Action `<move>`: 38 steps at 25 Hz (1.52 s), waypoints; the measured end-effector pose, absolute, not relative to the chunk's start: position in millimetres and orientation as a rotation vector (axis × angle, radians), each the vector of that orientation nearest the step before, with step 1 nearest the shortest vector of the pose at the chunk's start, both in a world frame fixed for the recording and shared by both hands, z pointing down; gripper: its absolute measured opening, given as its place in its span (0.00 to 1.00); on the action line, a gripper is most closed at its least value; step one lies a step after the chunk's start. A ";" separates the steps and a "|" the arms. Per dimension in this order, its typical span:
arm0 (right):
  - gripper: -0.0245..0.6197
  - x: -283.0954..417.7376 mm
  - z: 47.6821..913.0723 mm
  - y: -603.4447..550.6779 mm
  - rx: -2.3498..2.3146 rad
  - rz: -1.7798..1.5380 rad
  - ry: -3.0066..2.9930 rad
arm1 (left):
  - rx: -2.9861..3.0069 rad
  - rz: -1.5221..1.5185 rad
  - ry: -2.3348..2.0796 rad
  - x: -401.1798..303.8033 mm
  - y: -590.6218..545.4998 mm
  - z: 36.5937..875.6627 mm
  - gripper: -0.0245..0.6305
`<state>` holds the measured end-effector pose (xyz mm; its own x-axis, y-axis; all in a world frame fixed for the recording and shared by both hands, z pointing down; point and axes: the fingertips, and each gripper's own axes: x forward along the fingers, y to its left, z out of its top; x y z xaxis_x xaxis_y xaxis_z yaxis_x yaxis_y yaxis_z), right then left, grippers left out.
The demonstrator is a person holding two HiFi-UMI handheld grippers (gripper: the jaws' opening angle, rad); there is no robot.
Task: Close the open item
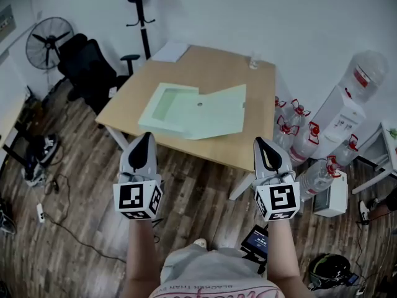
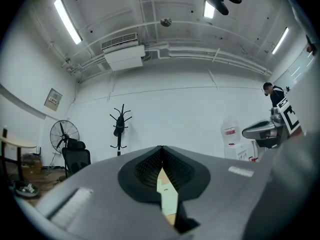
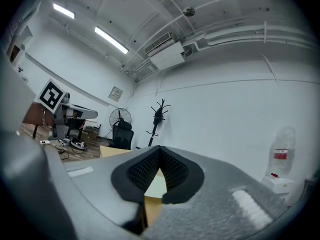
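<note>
A pale green box file (image 1: pixel 192 110) lies open on the wooden table (image 1: pixel 254 82), its shallow tray to the left and its flat lid spread to the right. My left gripper (image 1: pixel 145 136) hangs short of the table's near edge, below the tray, jaws shut and empty. My right gripper (image 1: pixel 259 141) is level with it, below the lid's right corner, also shut and empty. Neither touches the file. In the left gripper view the left gripper (image 2: pixel 161 149) shows a sliver of the green file (image 2: pixel 167 194) under its met tips. The right gripper (image 3: pixel 160 148) frames the file (image 3: pixel 155 186) likewise.
A black office chair (image 1: pixel 87 61) and a floor fan (image 1: pixel 48 39) stand left of the table. Water bottles (image 1: pixel 298 135) and a water dispenser (image 1: pixel 347 113) crowd its right side. A white sheet (image 1: pixel 170 51) lies at the table's far left corner. Cables trail on the wooden floor.
</note>
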<state>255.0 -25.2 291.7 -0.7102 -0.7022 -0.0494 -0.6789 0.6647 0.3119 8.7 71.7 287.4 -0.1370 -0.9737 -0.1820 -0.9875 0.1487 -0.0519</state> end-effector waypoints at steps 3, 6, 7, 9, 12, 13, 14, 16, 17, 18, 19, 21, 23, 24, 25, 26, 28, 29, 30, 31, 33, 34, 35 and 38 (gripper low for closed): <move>0.04 251.1 294.3 -30.8 1.197 -0.460 -2.789 | -1.953 0.117 2.237 0.9 68.1 290.9 0.06; 0.04 247.5 299.8 -35.0 1.210 -0.439 -2.774 | -1.963 0.124 2.249 -7.5 64.9 296.6 0.06; 0.04 247.1 301.1 -35.9 1.211 -0.436 -2.770 | -1.966 0.127 2.251 -9.0 63.4 297.9 0.06; 0.04 247.2 303.3 -38.3 1.212 -0.432 -2.762 | -1.971 0.133 2.252 -10.6 59.9 299.2 0.06; 0.04 248.5 304.9 -44.4 1.222 -0.423 -2.756 | -1.983 0.134 2.247 -10.7 52.7 300.8 0.06; 0.04 249.1 305.2 -46.9 1.229 -0.420 -2.756 | -1.988 0.130 2.244 -10.4 50.0 302.0 0.06; 0.04 249.2 305.5 -49.5 1.237 -0.417 -2.757 | -1.993 0.127 2.241 -10.6 47.4 303.3 0.06; 0.04 248.0 306.5 -55.1 1.251 -0.411 -2.758 | -1.997 0.127 2.238 -12.9 42.2 304.5 0.06; 0.04 247.0 307.2 -58.0 1.253 -0.408 -2.757 | -1.999 0.128 2.237 -14.0 39.3 304.7 0.06; 0.04 246.2 308.0 -60.9 1.253 -0.407 -2.756 | -2.001 0.127 2.235 -14.7 35.9 304.8 0.06; 0.04 245.5 308.8 -64.1 1.252 -0.405 -2.753 | -2.003 0.126 2.232 -15.1 32.0 305.0 0.06; 0.04 243.8 309.9 -72.1 1.252 -0.404 -2.748 | -2.005 0.128 2.229 -17.0 23.2 304.2 0.06; 0.04 242.0 310.8 -81.2 1.259 -0.404 -2.745 | -2.003 0.132 2.229 -20.3 13.4 303.8 0.06; 0.04 241.1 311.0 -86.0 1.264 -0.404 -2.743 | -2.005 0.130 2.228 -21.9 8.1 304.3 0.06; 0.04 239.8 311.2 -90.9 1.269 -0.403 -2.742 | -2.008 0.126 2.226 -23.5 2.6 305.2 0.06; 0.04 238.3 311.3 -96.0 1.273 -0.401 -2.741 | -2.012 0.121 2.225 -25.1 -3.1 306.1 0.06; 0.04 235.2 311.6 -107.0 1.280 -0.396 -2.735 | -2.023 0.114 2.221 -28.2 -14.9 307.5 0.06; 0.04 233.8 311.8 -112.7 1.284 -0.393 -2.732 | -2.030 0.110 2.218 -29.5 -21.0 307.8 0.06; 0.04 232.5 312.0 -118.3 1.288 -0.390 -2.729 | -2.036 0.105 2.214 -30.6 -27.2 308.0 0.06; 0.04 231.1 312.2 -123.9 1.293 -0.387 -2.727 | -2.043 0.098 2.210 -32.1 -33.5 308.0 0.06; 0.04 227.6 312.7 -136.0 1.306 -0.379 -2.723 | -2.053 0.084 2.200 -36.5 -46.8 307.5 0.06; 0.04 225.7 313.2 -142.4 1.313 -0.374 -2.721 | -2.058 0.079 2.195 -39.3 -53.7 307.1 0.06; 0.04 223.7 313.9 -148.9 1.321 -0.368 -2.720 | -2.063 0.073 2.191 -42.3 -60.7 306.9 0.06; 0.04 217.8 317.0 -168.9 1.343 -0.349 -2.711 | -2.078 0.054 2.180 -51.4 -82.9 307.3 0.06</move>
<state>217.8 -168.9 317.0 -0.6073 -0.7943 -0.0156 -0.7724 0.5857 0.2459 -51.4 -82.9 307.3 -0.0442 -0.9920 -0.1180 -0.9967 0.0519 -0.0630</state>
